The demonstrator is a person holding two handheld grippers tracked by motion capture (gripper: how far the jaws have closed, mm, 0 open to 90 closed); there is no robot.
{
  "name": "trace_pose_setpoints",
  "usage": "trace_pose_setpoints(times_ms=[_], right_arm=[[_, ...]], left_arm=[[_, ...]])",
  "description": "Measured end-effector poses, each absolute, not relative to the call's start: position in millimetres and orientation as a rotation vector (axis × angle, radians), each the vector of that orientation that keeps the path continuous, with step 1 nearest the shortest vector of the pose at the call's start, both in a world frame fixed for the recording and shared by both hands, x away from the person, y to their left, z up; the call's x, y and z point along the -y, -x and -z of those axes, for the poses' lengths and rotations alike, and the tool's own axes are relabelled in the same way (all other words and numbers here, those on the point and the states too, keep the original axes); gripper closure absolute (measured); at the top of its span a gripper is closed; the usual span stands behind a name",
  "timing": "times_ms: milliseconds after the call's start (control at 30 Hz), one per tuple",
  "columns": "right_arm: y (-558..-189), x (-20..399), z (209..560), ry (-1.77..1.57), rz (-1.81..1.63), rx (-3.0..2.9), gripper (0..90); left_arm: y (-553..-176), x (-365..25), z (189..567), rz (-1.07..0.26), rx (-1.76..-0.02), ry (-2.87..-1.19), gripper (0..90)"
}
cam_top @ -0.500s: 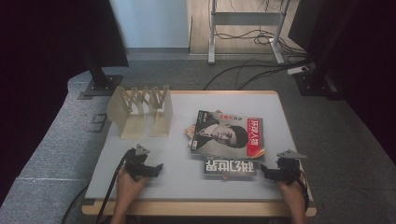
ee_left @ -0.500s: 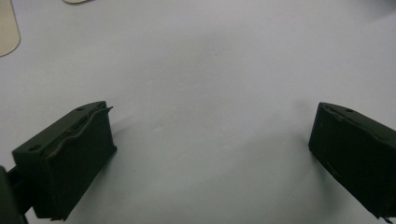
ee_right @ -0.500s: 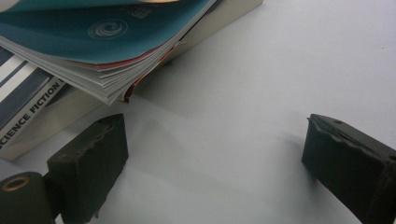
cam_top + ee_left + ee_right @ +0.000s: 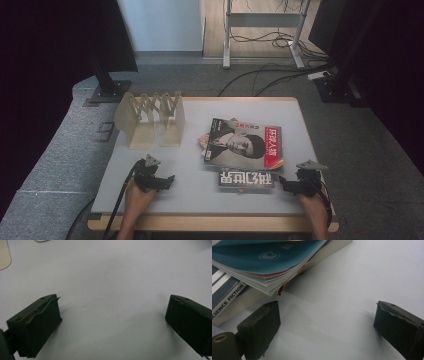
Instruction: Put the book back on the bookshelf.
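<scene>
Both my claws gape empty: left gripper on bare table; right gripper, magazine stack at ten o'clock, perhaps just short of touching.

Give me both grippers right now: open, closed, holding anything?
Left gripper: open, nothing between its jaws, just bare table.
Right gripper: open, holding nothing, beside the stacked magazines.

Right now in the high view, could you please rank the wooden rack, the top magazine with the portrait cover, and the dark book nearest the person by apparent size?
1. Top magazine
2. Wooden rack, close to it in spread, so unsure.
3. Dark book, though the magazine hides part of it.
</scene>
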State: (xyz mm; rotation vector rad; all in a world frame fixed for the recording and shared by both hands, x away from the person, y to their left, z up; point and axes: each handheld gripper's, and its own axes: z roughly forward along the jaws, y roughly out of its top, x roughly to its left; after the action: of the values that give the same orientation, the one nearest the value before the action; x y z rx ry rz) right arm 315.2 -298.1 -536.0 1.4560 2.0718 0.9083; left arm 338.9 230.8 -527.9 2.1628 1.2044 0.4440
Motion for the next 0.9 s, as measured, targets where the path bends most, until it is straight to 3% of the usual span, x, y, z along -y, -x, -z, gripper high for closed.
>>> trace_pose_setpoints(times_ms=[467, 900], right_arm=[[-315.2, 298.5, 531.6, -1.472, -0.925, -2.083, 1.6], [-306.0, 301.4, 508.7, -1.394, -1.002, -2.115, 0.0]], left_arm=[[-338.6, -212.2, 514.7, -0.453, -1.071, -2.21, 0.0], [-350.1, -183.3, 493.5, -0.35, -0.919, -2.259, 0.0]])
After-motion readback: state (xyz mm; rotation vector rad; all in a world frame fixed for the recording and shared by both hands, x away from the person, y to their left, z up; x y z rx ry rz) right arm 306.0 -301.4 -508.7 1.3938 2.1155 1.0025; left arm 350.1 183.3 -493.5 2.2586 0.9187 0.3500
